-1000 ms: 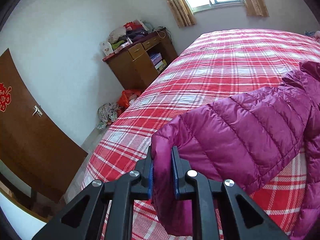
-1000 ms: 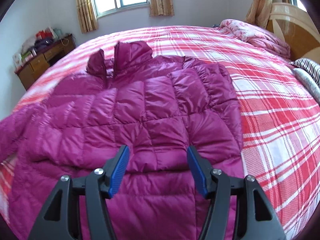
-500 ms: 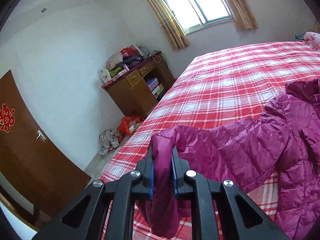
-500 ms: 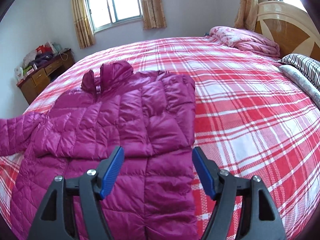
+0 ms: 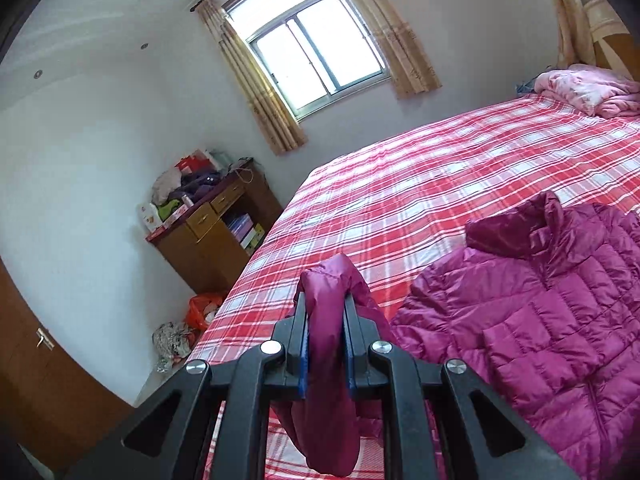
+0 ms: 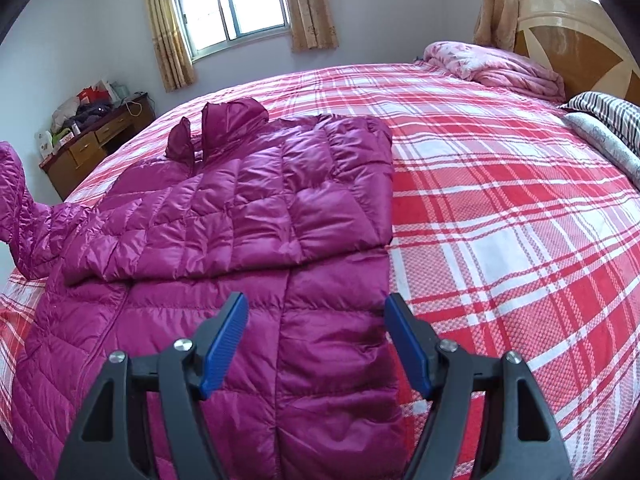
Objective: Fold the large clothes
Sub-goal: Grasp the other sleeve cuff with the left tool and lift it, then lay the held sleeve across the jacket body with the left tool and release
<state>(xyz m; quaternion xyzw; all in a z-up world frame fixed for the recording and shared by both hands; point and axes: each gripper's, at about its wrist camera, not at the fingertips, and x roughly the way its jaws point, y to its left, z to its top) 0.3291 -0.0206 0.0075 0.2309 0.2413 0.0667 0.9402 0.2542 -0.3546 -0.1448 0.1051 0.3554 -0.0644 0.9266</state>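
Observation:
A magenta quilted down jacket (image 6: 248, 216) lies on the red plaid bed (image 6: 500, 208), collar toward the window, its right sleeve folded across the front. My left gripper (image 5: 325, 308) is shut on the cuff of the left sleeve (image 5: 328, 344), lifted off the bed; the cuff hangs down between the blue pads. In the right wrist view that raised sleeve (image 6: 16, 208) stands at the far left. My right gripper (image 6: 316, 316) hovers open over the jacket's lower right part, nothing between its fingers. The jacket body (image 5: 540, 320) fills the lower right of the left wrist view.
A wooden desk (image 5: 216, 236) piled with clutter stands by the wall left of the bed, bags (image 5: 180, 328) on the floor beside it. A pink quilt (image 6: 492, 64), striped pillows (image 6: 608, 120) and the headboard (image 6: 576, 44) are at the bed's right end. A brown door (image 5: 36, 368) is at far left.
My left gripper has risen and swung toward the jacket body, carrying the sleeve cuff up off the bed. My right gripper has drawn back toward the hem and its jaws stand wider.

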